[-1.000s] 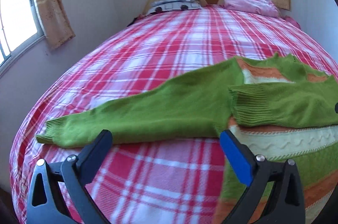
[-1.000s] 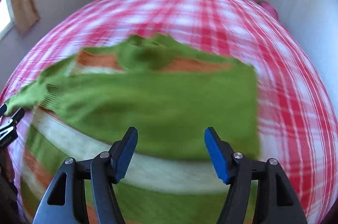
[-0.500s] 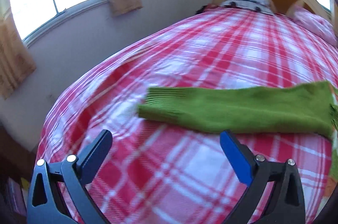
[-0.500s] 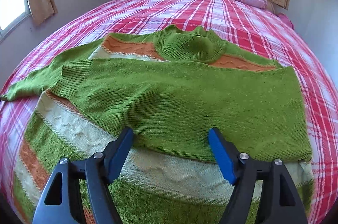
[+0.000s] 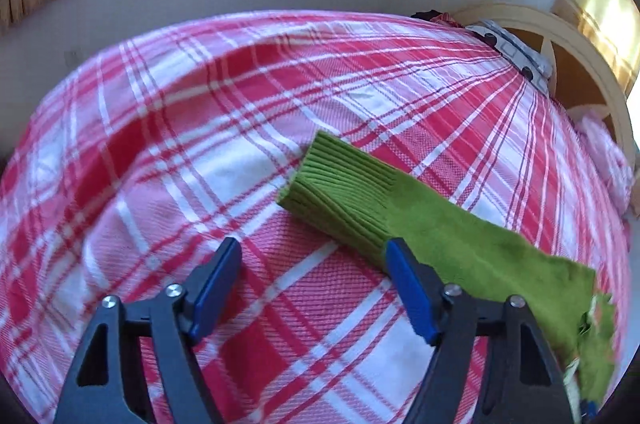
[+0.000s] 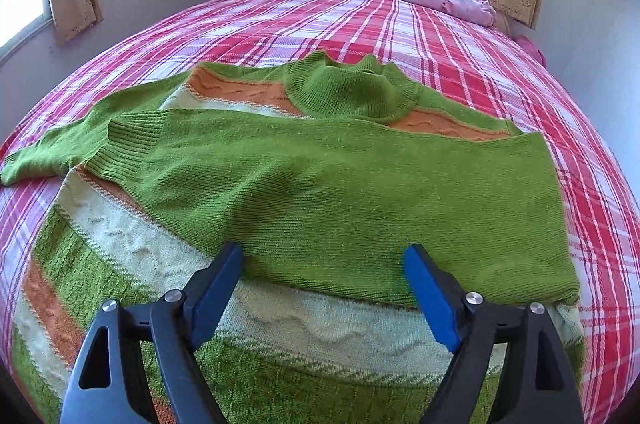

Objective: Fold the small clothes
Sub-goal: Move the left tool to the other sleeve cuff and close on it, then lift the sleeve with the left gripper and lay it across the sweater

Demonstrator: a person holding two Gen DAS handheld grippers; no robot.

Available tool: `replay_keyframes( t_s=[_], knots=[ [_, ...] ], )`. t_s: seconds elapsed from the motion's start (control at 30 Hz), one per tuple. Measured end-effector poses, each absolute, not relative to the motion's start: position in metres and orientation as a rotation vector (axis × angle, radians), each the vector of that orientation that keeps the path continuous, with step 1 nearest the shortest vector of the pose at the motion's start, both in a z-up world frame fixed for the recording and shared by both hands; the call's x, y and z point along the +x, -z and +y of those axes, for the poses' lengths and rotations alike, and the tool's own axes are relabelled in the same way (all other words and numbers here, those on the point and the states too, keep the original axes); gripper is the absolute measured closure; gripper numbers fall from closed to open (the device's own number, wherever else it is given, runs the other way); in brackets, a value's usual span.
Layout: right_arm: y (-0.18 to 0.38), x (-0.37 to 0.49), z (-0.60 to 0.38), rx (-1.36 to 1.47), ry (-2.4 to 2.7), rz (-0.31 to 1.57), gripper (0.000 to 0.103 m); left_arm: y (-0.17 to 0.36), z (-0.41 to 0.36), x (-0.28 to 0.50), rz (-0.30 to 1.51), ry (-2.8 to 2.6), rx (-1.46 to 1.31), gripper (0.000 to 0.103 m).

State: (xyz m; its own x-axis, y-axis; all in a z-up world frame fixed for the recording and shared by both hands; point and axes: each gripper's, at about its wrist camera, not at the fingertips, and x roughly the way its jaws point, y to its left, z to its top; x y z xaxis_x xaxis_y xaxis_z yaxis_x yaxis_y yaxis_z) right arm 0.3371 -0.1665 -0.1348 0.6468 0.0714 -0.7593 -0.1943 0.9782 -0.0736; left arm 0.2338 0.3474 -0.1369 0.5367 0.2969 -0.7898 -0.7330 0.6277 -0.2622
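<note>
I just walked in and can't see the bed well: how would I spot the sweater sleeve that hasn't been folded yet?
On the red plaid bedspread lies a green striped sweater. One sleeve is folded across its chest; the unfolded sleeve stretches sideways onto the bedspread, ending in a ribbed cuff.

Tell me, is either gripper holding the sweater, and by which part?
Neither. The left gripper is open beside the outstretched sleeve's cuff; the right gripper is open over the folded sleeve.

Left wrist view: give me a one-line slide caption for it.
Open left gripper above the plaid bedspread, its jaws just closing partway with nothing between them, beside the green sweater's ribbed cuff.
</note>
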Motion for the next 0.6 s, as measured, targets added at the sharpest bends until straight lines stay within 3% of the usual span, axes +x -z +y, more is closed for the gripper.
replay_keyframes(
  t_s=[0.07, 0.33, 0.43, 0.5, 0.53, 0.6],
  knots=[
    [0.135, 0.337, -0.167, -0.151, -0.152, 0.854, 0.019, 0.142, 0.351, 0.234, 0.748, -0.640, -0.713, 0.034],
    [0.135, 0.336, -0.167, -0.155, -0.151, 0.851, 0.019, 0.145, 0.366, 0.242, 0.654, -0.659, -0.782, 0.034],
    [0.135, 0.336, -0.168, -0.156, -0.150, 0.851, 0.019, 0.146, 0.369, 0.243, 0.638, -0.653, -0.783, 0.047],
    [0.135, 0.336, -0.168, -0.157, -0.150, 0.851, 0.018, 0.147, 0.371, 0.242, 0.612, -0.609, -0.812, 0.063],
    [0.135, 0.336, -0.168, -0.157, -0.149, 0.850, 0.018, 0.148, 0.372, 0.242, 0.604, -0.584, -0.830, 0.077],
    [0.135, 0.336, -0.168, -0.157, -0.150, 0.851, 0.018, 0.150, 0.374, 0.242, 0.598, -0.551, -0.849, 0.085]
  ],
)
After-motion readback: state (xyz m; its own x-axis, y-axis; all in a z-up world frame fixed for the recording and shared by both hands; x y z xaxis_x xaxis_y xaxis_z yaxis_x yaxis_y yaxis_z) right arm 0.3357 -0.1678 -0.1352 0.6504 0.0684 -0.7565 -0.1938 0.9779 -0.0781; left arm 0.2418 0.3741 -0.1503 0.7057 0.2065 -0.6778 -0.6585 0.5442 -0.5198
